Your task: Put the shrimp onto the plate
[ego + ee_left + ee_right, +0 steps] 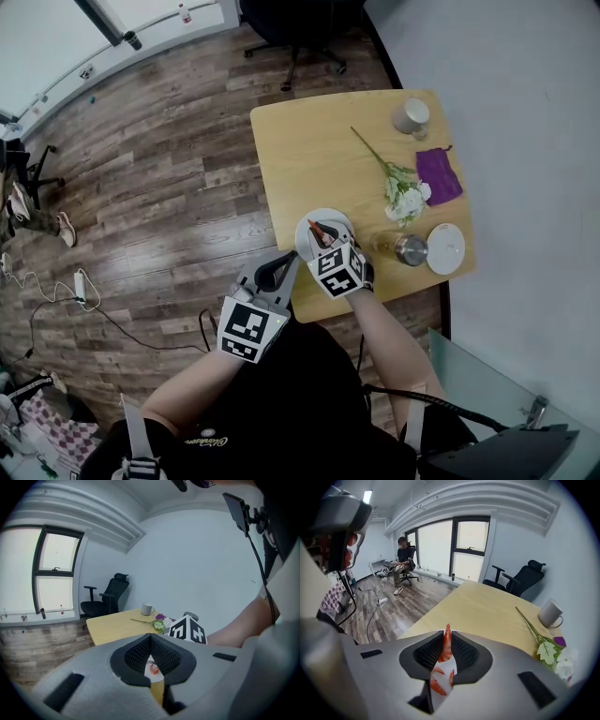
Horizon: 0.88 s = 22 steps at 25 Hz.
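Observation:
A white plate (330, 215) sits near the front edge of the wooden table (309, 141). My right gripper (324, 236) hangs just over the plate, shut on an orange-red shrimp (446, 642) that stands upright between its pads. Under the jaws, the right gripper view shows the plate (441, 671) with other shrimp (436, 686) lying on it. My left gripper (284, 267) is to the left of the plate, at the table's front edge. Its fingertips touch with nothing between them. Through its jaws, the left gripper view shows a bit of plate with a shrimp (153, 669) on it.
A mug (410, 116) stands at the table's far right, with a flower sprig (401, 192) and a purple cloth (438, 175) nearer in. A metal cup (410, 249) and a small white saucer (446, 248) sit right of the plate. An office chair (300, 28) stands beyond the table.

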Motion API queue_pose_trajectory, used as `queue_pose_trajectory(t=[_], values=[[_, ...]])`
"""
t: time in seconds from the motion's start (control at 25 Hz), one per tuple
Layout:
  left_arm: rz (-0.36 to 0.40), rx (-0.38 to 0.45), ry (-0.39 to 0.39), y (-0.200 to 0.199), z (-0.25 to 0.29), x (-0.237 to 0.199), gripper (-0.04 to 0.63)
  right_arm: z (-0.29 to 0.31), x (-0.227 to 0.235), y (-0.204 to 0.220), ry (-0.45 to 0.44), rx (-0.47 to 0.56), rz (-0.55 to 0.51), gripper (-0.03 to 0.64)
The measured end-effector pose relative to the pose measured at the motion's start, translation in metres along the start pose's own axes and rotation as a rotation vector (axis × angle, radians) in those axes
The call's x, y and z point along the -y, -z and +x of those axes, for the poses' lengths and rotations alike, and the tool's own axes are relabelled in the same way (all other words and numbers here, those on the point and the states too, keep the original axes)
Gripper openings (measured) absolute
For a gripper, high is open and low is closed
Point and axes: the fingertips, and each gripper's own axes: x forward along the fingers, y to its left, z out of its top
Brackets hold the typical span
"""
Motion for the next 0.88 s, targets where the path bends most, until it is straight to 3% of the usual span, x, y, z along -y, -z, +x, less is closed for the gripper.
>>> queue_pose_trajectory(t=[0.88], values=[[-0.018,-0.006,-0.024,0.009,-0.016,-0.010,0.005,0.025,-0.004,0.021,0.001,-0.104,-0.077,0.054]])
